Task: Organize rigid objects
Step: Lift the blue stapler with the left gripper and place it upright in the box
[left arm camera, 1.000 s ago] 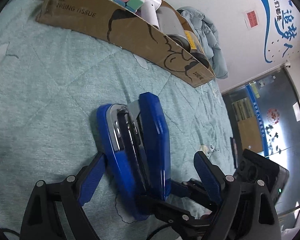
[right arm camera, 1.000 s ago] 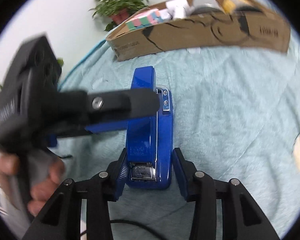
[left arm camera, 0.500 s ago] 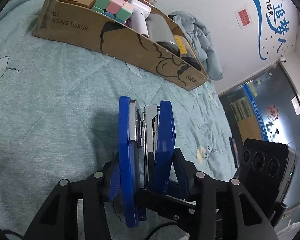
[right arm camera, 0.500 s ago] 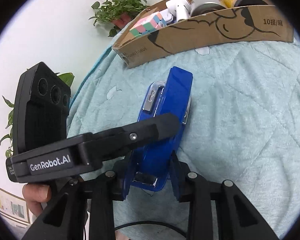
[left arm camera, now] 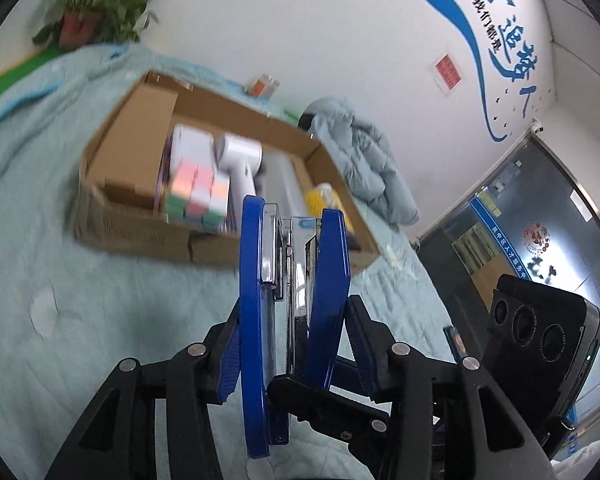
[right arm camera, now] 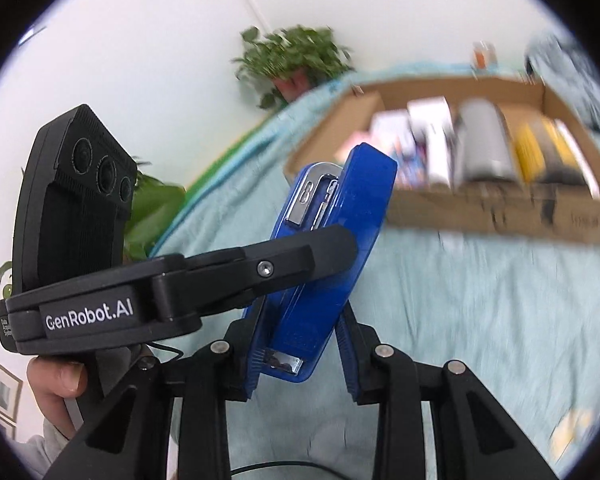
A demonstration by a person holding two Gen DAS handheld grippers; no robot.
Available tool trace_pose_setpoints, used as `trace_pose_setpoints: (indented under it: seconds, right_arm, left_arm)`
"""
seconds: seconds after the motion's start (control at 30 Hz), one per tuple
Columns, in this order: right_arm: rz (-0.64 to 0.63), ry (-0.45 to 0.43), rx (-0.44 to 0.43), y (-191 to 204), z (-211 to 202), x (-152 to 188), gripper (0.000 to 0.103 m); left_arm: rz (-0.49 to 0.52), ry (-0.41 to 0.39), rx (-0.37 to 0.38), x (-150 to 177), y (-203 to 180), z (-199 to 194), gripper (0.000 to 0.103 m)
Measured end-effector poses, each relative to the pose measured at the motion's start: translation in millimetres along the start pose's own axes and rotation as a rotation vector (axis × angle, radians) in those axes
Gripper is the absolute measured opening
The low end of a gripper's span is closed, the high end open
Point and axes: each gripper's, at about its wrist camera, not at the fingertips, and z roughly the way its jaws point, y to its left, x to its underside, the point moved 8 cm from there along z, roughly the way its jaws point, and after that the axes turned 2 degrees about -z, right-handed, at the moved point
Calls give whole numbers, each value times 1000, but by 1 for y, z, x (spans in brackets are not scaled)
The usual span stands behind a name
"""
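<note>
A big blue stapler (left arm camera: 292, 288) is held up in the air above the green quilt. My left gripper (left arm camera: 292, 344) is shut on its sides. My right gripper (right arm camera: 296, 360) is shut on its rear end, and the stapler (right arm camera: 332, 240) tilts up toward the box there. The left gripper's finger crosses the stapler in the right wrist view. Beyond stands an open cardboard box (left arm camera: 140, 232), also seen in the right wrist view (right arm camera: 500, 212). It holds a pastel cube (left arm camera: 198, 194), a white device (left arm camera: 240, 160), a grey cylinder (right arm camera: 482, 140) and a yellow item (right arm camera: 536, 152).
The box sits on a pale green quilt (left arm camera: 60, 320). A potted plant (left arm camera: 88, 12) stands by the white wall at the far end. A bundled grey jacket (left arm camera: 364, 152) lies behind the box. A glass door (left arm camera: 540, 216) is at the right.
Both grippers have lifted the stapler off the quilt and raised it, so the inside of the box now shows. The stapler's front has tipped upward toward the box.
</note>
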Motion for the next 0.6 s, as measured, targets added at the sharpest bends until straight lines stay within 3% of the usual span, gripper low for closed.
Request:
trace_pose_setpoints:
  seconds: [0.3,0.6]
  right_arm:
    - [-90,-58,-7,14,14,-72,31]
    - [-93,13,12,2,69,-129,31]
  left_arm:
    - [47,-74,-24,-88,20,-20,44]
    - [-21,-46,-2,-177,77,1,44]
